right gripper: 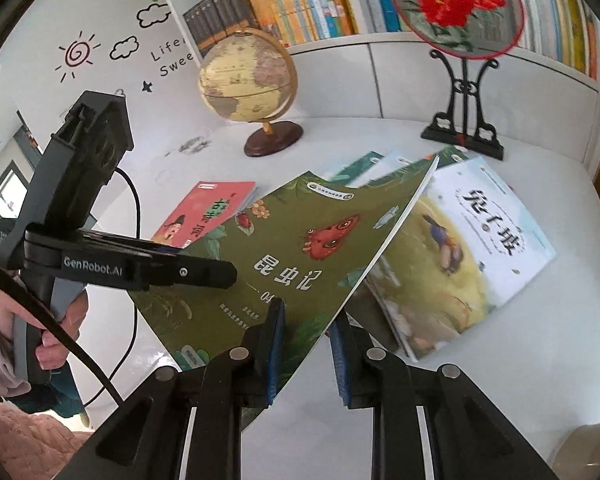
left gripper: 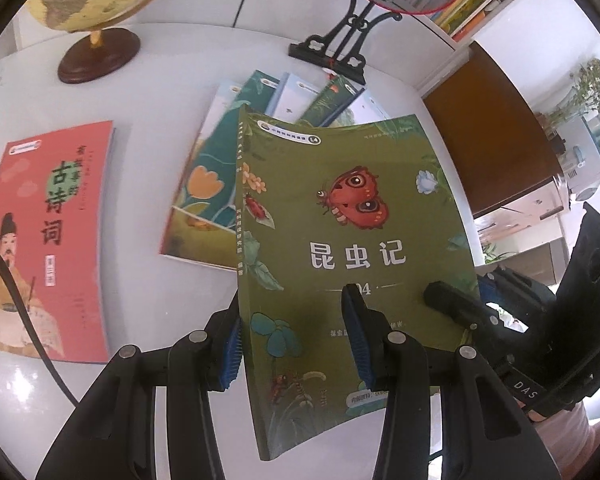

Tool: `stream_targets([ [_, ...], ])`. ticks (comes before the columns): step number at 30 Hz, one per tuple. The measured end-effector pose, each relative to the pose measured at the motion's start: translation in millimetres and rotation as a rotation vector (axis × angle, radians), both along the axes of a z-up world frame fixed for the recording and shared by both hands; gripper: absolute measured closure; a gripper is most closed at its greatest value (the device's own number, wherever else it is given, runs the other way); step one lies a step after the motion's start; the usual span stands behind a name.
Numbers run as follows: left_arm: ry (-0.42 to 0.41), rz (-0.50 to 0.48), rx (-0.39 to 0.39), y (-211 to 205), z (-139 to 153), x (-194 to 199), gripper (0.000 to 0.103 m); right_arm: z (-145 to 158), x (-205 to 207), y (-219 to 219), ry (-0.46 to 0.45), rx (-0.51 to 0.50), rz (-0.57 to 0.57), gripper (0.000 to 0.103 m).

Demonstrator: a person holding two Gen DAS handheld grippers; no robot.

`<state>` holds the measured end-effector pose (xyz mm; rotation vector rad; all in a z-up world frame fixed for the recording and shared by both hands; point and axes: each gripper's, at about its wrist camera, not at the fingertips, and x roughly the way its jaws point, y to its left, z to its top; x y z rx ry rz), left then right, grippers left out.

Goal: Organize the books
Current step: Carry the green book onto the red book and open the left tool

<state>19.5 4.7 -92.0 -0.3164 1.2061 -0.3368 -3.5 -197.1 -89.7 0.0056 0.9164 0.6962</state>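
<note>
Together we hold the green insect book up off the white tabletop, its cover tilted toward both cameras. Our left gripper has its two blue-padded fingers narrowed onto the book's lower spine edge, one pad behind the spine and the other on the front cover. Our right gripper clamps the book's opposite lower edge, one pad on the cover and the other behind the page edge; its jaws stand narrow too. In the left wrist view the right gripper's black finger lies on the cover near the lower right corner, and in the right wrist view the left gripper reaches in from the left, with a hand on its handle.

Beneath and behind the raised book lies a fanned pile of picture books, the topmost on the right side being a pale book with a rabbit scene. Well apart to the left, a red poetry book lies flat on the tabletop. Farther back stand a globe on a dark round base and an embroidered fan on a black stand. Behind them, a white bookshelf is packed with upright books.
</note>
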Motion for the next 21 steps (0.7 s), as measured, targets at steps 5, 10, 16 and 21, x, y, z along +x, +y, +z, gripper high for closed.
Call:
stream_targets([
  [5, -0.020, 0.024, -0.031, 21.0, 5.3, -4.2, 0.062, 7.9, -3.3, 21.2, -0.026, -0.020, 0.021, 0.081],
  [10, -0.052, 0.032, -0.038, 39.2, 13.0, -9.0, 0.062, 16.7, -4.8, 39.6, -0.052, -0.036, 0.034, 0.081],
  [16, -0.074, 0.039, -0.033, 70.0, 16.8, -9.7, 0.062, 26.1, -4.6, 71.3, -0.076, -0.053, 0.050, 0.081],
  [21, -0.083, 0.060, -0.039, 114.3, 16.6, -9.5, 0.062, 30.2, 0.2, 109.8, -0.084, -0.057, 0.061, 0.081],
])
